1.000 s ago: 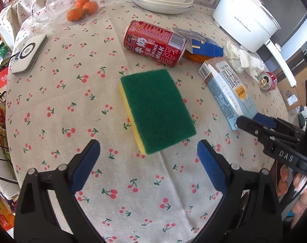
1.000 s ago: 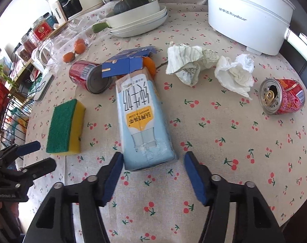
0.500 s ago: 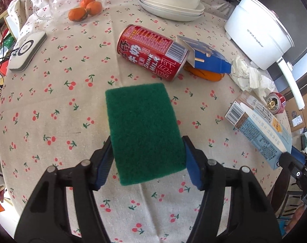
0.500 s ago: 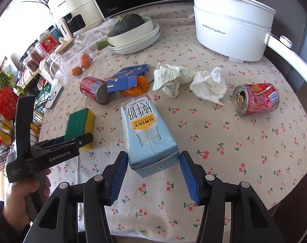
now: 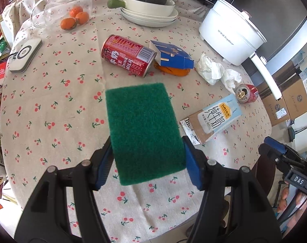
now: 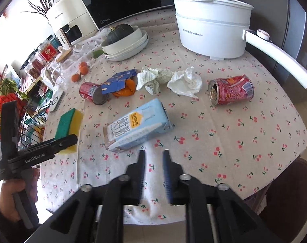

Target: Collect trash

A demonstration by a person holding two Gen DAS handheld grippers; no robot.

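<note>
My left gripper (image 5: pixel 147 160) is shut on the green-and-yellow sponge (image 5: pixel 142 129) and holds it above the cherry-print tablecloth; the sponge also shows in the right wrist view (image 6: pixel 69 124). My right gripper (image 6: pixel 154 162) is nearly closed and empty, just short of the light-blue milk carton (image 6: pixel 137 125), which lies on its side. Trash on the table: a red can (image 5: pixel 129 55), a blue box (image 5: pixel 171 55) over orange peel, crumpled tissues (image 6: pixel 184 81), and a second red can (image 6: pixel 231 90).
A white electric pot (image 6: pixel 212 32) with a long handle stands at the back right. Stacked white dishes with a dark squash (image 6: pixel 123 42) sit at the back. A glass jar and small oranges (image 5: pixel 72 19) and a white device (image 5: pixel 24 55) are at the left.
My left gripper closed on the sponge and lifted it. My right gripper let go of the milk carton, drew back and closed; the carton now lies turned at an angle.
</note>
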